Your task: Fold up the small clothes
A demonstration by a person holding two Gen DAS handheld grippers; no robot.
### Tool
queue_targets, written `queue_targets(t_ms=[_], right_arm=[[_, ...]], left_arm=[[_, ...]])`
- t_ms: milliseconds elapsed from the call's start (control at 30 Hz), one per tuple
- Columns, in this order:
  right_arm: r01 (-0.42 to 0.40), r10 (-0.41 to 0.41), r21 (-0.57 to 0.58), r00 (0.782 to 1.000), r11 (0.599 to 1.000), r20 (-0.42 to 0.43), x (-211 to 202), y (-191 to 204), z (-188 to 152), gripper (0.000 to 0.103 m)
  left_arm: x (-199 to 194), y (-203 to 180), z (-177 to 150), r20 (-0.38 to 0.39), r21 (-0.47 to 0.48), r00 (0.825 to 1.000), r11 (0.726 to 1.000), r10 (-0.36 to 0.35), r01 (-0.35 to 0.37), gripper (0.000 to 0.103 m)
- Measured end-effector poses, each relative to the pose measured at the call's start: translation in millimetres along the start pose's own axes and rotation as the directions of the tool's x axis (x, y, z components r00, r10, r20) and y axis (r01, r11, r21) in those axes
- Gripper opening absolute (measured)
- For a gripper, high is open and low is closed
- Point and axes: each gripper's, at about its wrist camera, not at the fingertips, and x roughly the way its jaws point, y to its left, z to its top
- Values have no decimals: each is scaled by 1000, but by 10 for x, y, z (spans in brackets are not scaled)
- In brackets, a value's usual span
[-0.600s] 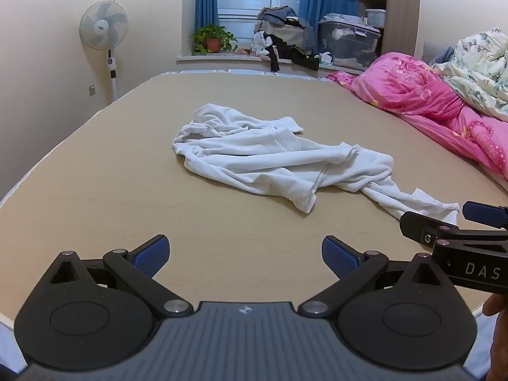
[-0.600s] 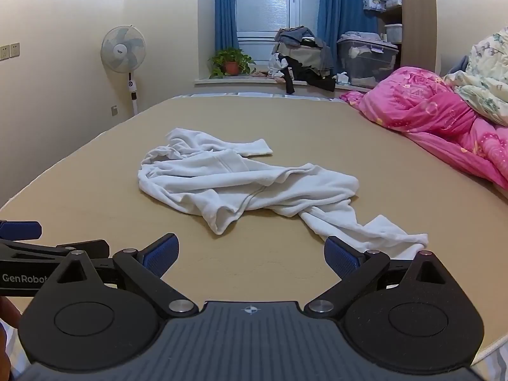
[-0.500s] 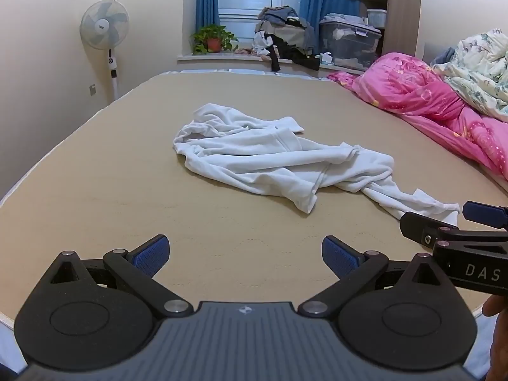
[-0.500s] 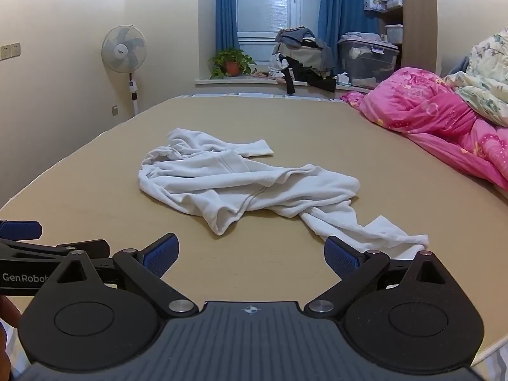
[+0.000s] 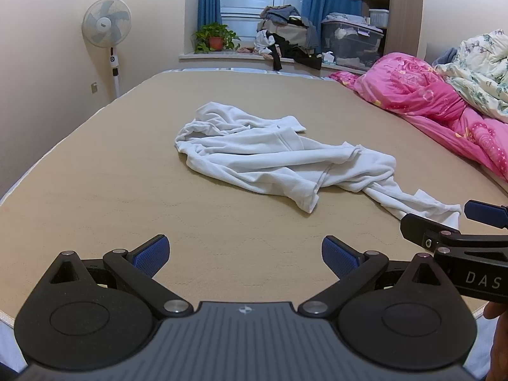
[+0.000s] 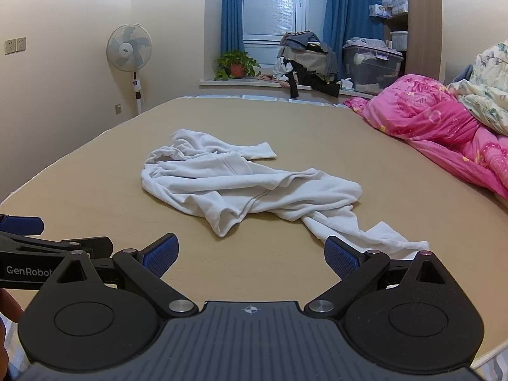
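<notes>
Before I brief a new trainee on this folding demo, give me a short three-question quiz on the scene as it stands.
1. True or false: the left gripper is shut on the white garment.
2. Which lies on the bed to the garment's right? A) a pink quilt B) a laptop C) a basket
3. Fill in: in the right wrist view, the garment's nearest end lies just ahead of the right gripper's ____ finger.

Key:
1. False: both grippers are open and hold nothing; the garment lies crumpled on the bed, untouched.
2. A, the pink quilt.
3. Right: the trailing end reaches toward that finger.
</notes>
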Motion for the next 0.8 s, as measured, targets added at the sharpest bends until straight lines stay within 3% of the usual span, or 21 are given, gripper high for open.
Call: queue_targets(t_ms=[800], right_arm=[[0, 0, 1, 1000, 1000, 30, -6, -6, 1, 98]], left_arm=[[8, 7, -2, -4, -2, 1000, 1000, 0, 0, 102]])
